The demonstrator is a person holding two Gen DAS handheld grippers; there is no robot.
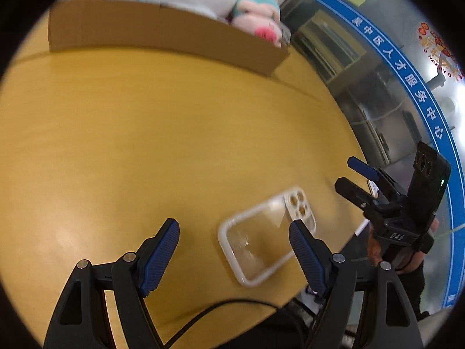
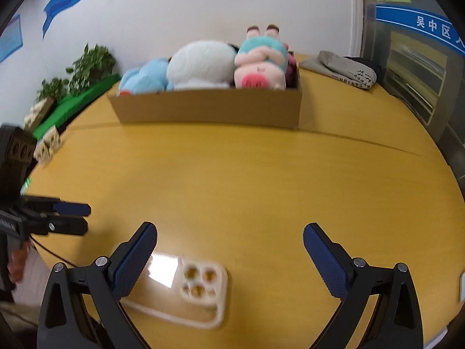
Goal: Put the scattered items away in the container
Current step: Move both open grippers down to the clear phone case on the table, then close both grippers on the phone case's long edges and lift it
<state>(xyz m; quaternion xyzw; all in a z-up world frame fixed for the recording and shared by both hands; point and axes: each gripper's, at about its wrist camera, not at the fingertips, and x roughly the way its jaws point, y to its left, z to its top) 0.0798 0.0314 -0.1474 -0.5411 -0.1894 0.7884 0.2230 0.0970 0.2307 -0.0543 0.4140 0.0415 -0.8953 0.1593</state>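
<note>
1. We find the phone case [image 1: 263, 237] flat on the yellow worktop [image 1: 145, 131], near its front edge, clear-backed with a white rim and the camera holes at one end.
2. Our left tool [image 1: 234, 256] has its jaws wide apart and empty. In the left wrist view the case sits at 1 o'clock from the gap, its near corner tucked behind the right-side finger [image 1: 305, 258]; touching or not, we cannot tell.
3. Long axis there runs 7 to 1 o'clock, camera end far.
4. Our right tool [image 2: 229, 258] is also spread wide, nothing in it. In its view the case [image 2: 186, 290] lies at 7 o'clock, partly behind the left-side finger [image 2: 135, 264].
5. We judge both tools about equally near, and neither is centred; the left would need to shift toward 1 o'clock to straddle the short sides.
6. The cardboard box [image 2: 209, 107] stands at 12 o'clock, well apart, already holding soft toys [image 2: 200, 64].
</note>
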